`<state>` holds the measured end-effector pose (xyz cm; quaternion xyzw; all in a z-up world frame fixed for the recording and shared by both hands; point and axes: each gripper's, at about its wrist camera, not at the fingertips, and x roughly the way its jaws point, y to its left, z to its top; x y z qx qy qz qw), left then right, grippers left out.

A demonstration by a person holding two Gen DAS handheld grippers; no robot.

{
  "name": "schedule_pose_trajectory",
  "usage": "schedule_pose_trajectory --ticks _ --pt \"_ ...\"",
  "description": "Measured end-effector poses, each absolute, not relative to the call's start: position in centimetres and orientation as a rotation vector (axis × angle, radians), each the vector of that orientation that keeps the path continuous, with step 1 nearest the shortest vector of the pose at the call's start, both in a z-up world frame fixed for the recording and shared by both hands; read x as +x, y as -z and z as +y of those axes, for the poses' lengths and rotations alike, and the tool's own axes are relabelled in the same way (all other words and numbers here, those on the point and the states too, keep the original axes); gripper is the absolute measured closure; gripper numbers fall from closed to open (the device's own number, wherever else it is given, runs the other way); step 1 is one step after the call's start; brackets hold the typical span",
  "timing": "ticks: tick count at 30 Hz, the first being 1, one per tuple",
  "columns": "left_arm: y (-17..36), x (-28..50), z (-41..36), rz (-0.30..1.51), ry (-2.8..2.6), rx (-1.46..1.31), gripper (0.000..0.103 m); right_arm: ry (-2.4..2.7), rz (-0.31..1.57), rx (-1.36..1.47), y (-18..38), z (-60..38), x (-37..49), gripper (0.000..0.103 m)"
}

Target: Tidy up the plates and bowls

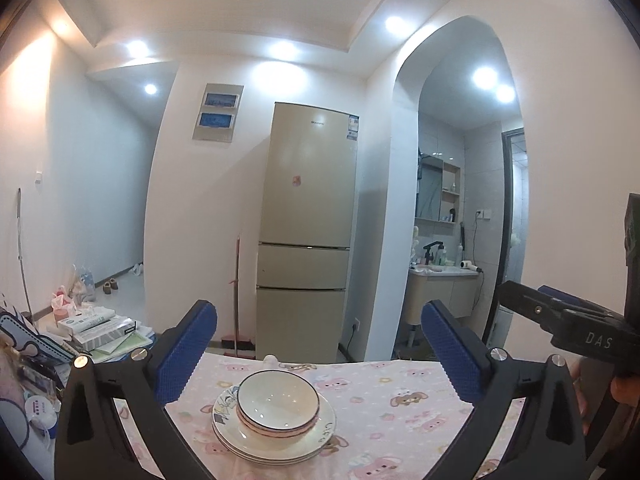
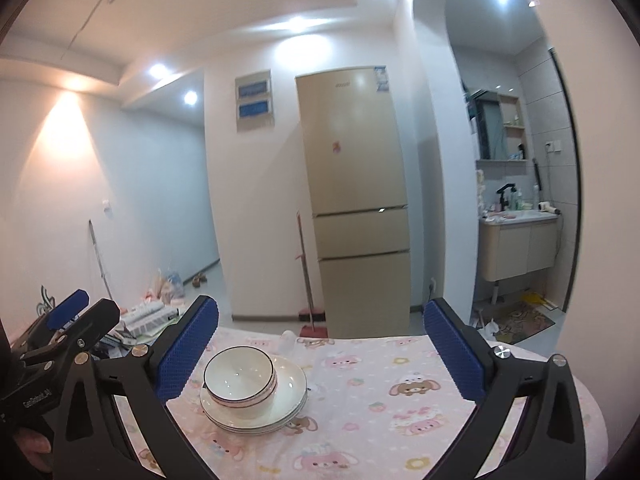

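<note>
Bowls [image 1: 279, 405] [image 2: 239, 378]: nested stack, white with a dark rim line, at least 2. They sit on a stack of white plates [image 1: 276, 438] [image 2: 256, 404], set toward the plates' left side. Whole pile rests on the table [image 1: 400, 412] [image 2: 380, 400] under a pink cartoon-animal cloth, near the table's middle.

Left gripper [image 1: 320, 344]: jaws spread wide, blue pads empty, held above and apart from the pile, which shows between the 2 fingers.

Right gripper [image 2: 320, 344]: jaws likewise wide apart, gripping nothing, off to the pile's right; bowls lie just beside its left finger in the right wrist view.

Beyond the table: tall beige fridge [image 1: 306, 232] [image 2: 356, 200] against the white wall, a red broom [image 1: 236, 300] [image 2: 306, 280] leaning at its left. Boxes and papers [image 1: 104, 332] piled left of the table. Arched opening on the right with a washbasin [image 1: 444, 272] [image 2: 520, 218].
</note>
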<state>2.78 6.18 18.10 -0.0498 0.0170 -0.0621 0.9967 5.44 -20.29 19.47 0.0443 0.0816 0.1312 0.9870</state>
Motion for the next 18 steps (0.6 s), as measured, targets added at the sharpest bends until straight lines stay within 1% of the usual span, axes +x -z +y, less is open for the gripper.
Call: schedule_pose_trajectory --ticks 10,13,18 --pt "-18.3 -3.9 4.2 -0.005 0.14 -0.085 0.0 -0.221 0.102 0.043 -20.0 -22.3 -1.3 0.0" --pt "-17.5 -4.9 3.6 -0.017 0.138 -0.063 0.0 -0.187 0.072 0.044 -18.4 -23.2 -2.3 0.0" --pt "-13.7 -4.8 2.8 -0.023 0.127 -0.03 0.0 -0.181 0.052 0.062 -13.3 -24.0 -1.7 0.0"
